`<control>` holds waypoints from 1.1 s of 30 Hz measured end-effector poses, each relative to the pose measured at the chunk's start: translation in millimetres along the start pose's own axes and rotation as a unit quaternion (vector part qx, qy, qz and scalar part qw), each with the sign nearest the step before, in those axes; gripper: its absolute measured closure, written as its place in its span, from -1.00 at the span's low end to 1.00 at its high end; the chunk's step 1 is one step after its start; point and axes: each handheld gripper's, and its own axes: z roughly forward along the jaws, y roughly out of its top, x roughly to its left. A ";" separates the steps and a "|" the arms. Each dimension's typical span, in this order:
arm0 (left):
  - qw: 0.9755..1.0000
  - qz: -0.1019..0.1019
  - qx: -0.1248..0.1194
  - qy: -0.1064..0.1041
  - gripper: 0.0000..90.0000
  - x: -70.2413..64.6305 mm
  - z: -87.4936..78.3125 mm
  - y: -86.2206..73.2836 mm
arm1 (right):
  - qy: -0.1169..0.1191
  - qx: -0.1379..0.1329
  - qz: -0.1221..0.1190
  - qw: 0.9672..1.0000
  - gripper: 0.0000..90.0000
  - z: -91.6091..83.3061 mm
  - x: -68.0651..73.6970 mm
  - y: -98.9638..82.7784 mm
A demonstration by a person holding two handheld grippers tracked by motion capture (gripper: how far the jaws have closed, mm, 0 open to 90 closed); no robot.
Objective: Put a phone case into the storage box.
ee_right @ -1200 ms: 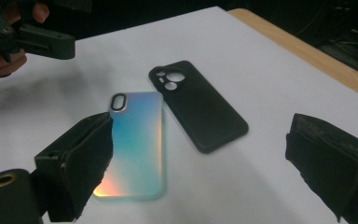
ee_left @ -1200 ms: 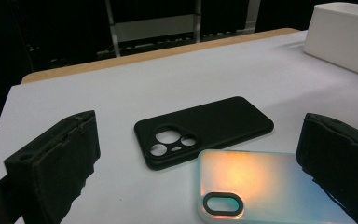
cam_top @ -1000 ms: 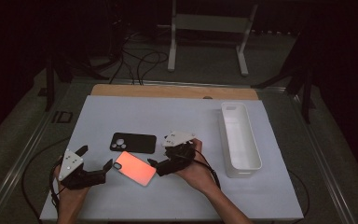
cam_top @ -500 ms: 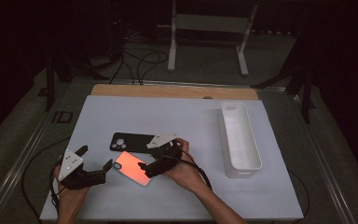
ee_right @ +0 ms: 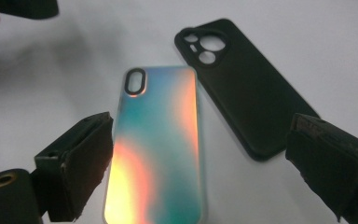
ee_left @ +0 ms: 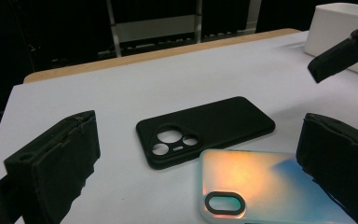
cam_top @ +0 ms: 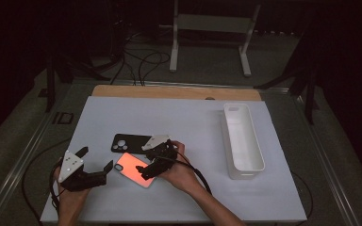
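An iridescent orange-teal phone case lies back up on the white table, with a black phone case just behind it. My right gripper hovers open over the iridescent case's right end. In the right gripper view its jaws stand wide on either side of the iridescent case, with the black case beyond. My left gripper is open, just left of both cases. The left gripper view has the black case and the iridescent case between the jaws, which touch neither.
A long white tray stands empty at the table's right side. A wooden strip runs along the far edge. Cables trail off the left and front edges. Bare table surface lies behind the cases.
My right gripper has moved left, from beside the cases to over the iridescent case. The left gripper and both cases have stayed put.
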 end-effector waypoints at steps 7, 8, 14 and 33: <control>1.000 -0.001 -0.001 0.000 -1.00 0.3 -0.2 -0.1 | 0.001 0.029 -0.005 1.000 -0.84 12.0 3.3 -3.6; 1.000 -0.001 -0.001 0.000 -1.00 0.3 -0.2 -0.1 | 0.001 0.031 -0.004 1.000 -0.84 13.2 4.1 -4.1; 1.000 -0.001 0.001 -0.001 -1.00 0.2 0.1 -0.2 | 0.000 0.047 -0.008 0.999 -0.84 21.0 6.4 -8.1; 1.000 0.000 0.003 0.000 -1.00 0.2 0.6 -0.7 | 0.018 0.083 -0.009 0.996 -0.84 40.5 13.0 -16.3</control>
